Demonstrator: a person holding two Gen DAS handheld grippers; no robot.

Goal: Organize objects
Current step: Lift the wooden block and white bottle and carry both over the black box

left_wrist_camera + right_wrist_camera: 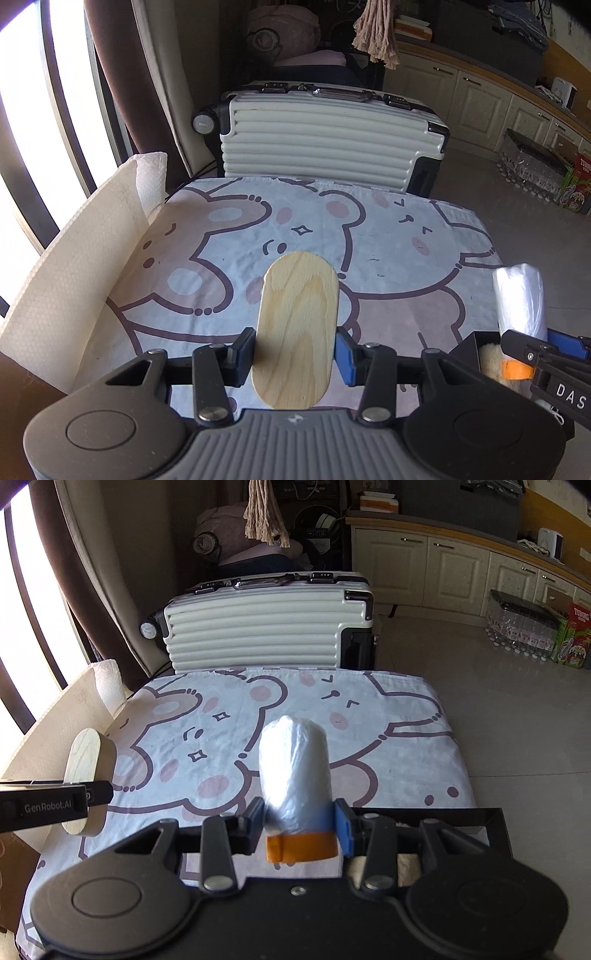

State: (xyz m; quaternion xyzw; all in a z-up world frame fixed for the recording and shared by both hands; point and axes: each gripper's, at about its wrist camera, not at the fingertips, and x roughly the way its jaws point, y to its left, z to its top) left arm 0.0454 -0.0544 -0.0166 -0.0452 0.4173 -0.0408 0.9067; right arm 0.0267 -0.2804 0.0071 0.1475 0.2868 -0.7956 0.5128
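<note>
My left gripper [294,356] is shut on an oval wooden block [297,328] and holds it above the bear-print cloth [388,251]. The block also shows in the right wrist view [88,771], at the left, with the left gripper [55,805] on it. My right gripper [300,829] is shut on a roll of clear plastic bags [295,771] with an orange band [301,847], held above the cloth [388,720]. The roll also shows in the left wrist view [521,299], at the right edge. A black box [495,825] with something pale inside lies under the right gripper.
A paper towel sheet [74,280] stands along the table's left side. A white ribbed suitcase [325,136] lies just behind the table's far edge. Cream cabinets [461,572], packed bottles [517,627] and a colourful carton [576,638] line the right wall. A mop head [376,33] hangs above.
</note>
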